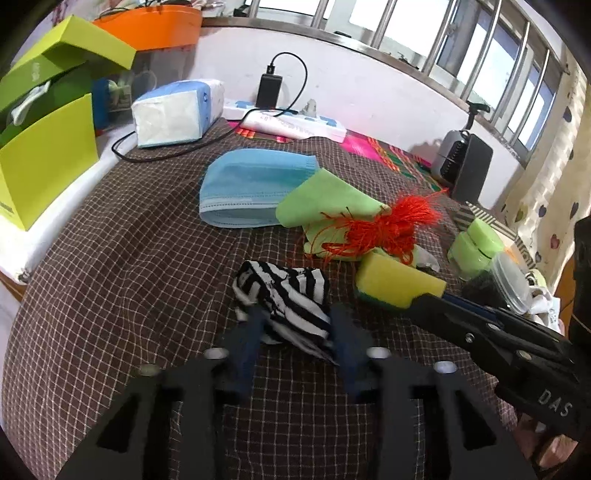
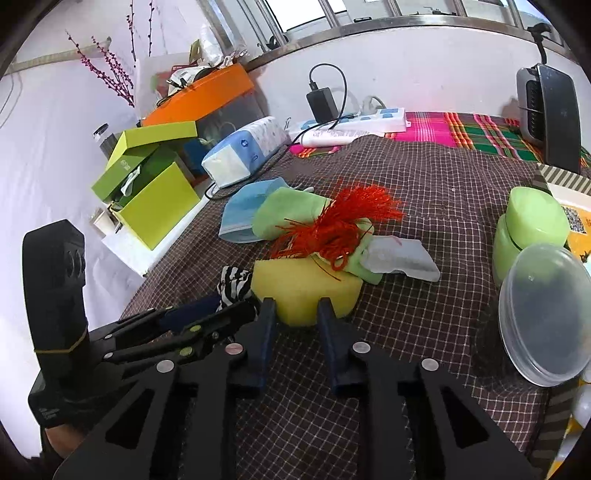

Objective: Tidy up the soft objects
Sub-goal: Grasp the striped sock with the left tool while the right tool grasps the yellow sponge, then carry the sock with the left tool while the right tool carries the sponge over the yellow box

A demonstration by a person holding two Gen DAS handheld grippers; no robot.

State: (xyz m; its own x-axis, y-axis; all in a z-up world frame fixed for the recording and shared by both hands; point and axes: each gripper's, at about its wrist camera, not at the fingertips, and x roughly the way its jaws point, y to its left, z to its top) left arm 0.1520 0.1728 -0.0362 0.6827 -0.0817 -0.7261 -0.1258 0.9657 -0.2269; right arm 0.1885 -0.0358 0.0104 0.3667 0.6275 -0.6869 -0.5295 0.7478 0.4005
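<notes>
Soft things lie on the brown checked cloth (image 1: 122, 280). My left gripper (image 1: 295, 314) has its jaws on both sides of a black-and-white striped cloth (image 1: 284, 291), touching it. My right gripper (image 2: 293, 304) grips the near edge of a yellow sponge (image 2: 306, 286), which also shows in the left wrist view (image 1: 397, 282). Behind it lie a bundle of red string (image 2: 340, 225), a green cloth (image 2: 284, 212) and a blue face mask (image 1: 251, 184). A white folded piece (image 2: 400, 256) lies to the right of the green cloth.
Green boxes (image 1: 48, 147) and an orange box (image 1: 155, 27) stand at the left. A tissue pack (image 1: 177, 110), a power strip (image 1: 291, 122) with a charger, a small fan (image 2: 546, 110), a green jar (image 2: 532, 229) and a clear lidded container (image 2: 543, 314) ring the cloth.
</notes>
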